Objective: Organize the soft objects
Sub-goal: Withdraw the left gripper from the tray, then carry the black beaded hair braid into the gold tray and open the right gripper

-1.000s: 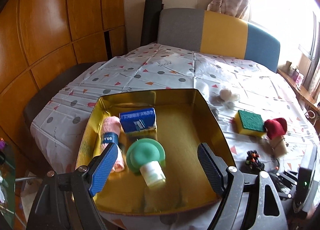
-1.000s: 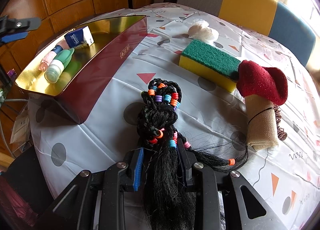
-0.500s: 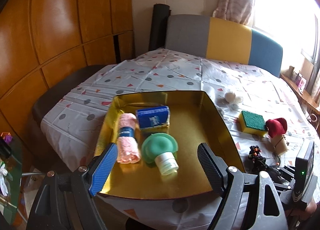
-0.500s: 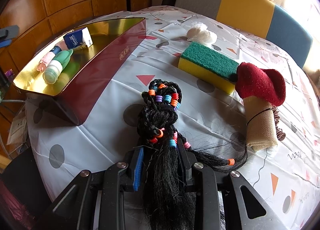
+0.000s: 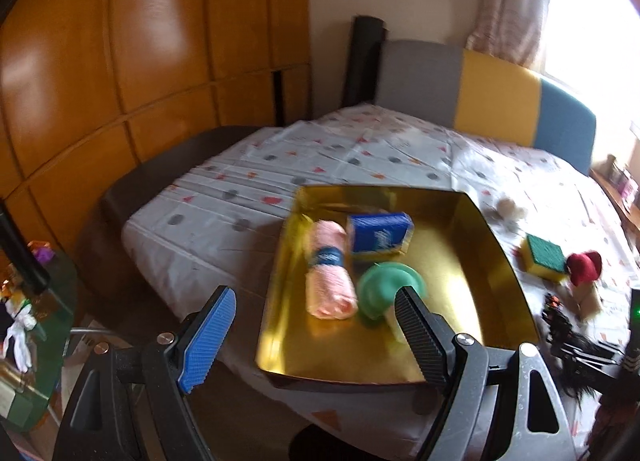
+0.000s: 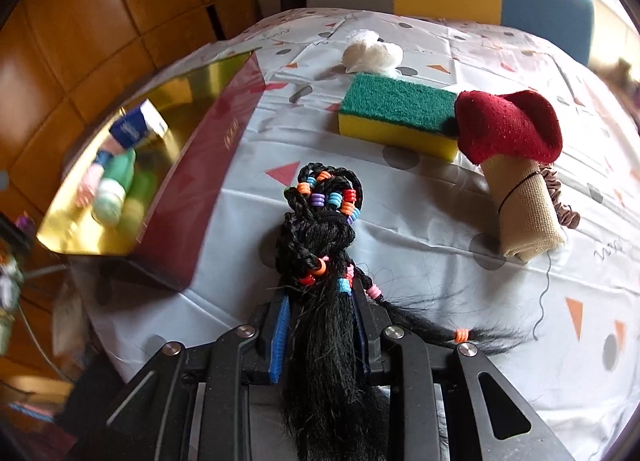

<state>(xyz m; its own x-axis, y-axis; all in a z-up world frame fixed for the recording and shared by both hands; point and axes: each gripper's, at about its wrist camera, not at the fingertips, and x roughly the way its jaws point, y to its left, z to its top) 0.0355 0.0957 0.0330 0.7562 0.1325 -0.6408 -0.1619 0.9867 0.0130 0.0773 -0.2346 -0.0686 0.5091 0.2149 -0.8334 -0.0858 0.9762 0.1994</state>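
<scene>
A gold tray (image 5: 492, 261) sits on the patterned tablecloth and holds a rolled pink towel (image 5: 328, 273), a blue tissue pack (image 5: 378, 235) and a green mushroom toy (image 5: 388, 285). My left gripper (image 5: 316, 337) is open and empty, held off the table's near-left edge in front of the tray. My right gripper (image 6: 320, 325) is shut on a black braided hairpiece with coloured beads (image 6: 320, 221) that lies on the cloth right of the tray (image 6: 208, 165). A green-and-yellow sponge (image 6: 396, 113), a red mushroom toy (image 6: 512, 141) and a white fluffy ball (image 6: 372, 53) lie beyond it.
A brown scrunchie (image 6: 564, 209) peeks out behind the red mushroom's stem. A grey, yellow and blue bench back (image 5: 480, 97) runs along the far side. Wood panelling (image 5: 120, 61) is at the left, with clutter on a low surface (image 5: 24, 325).
My left gripper has pulled back and swung left, so the tray looks smaller and sits further right. My right gripper stays shut on the hairpiece and has shifted slightly.
</scene>
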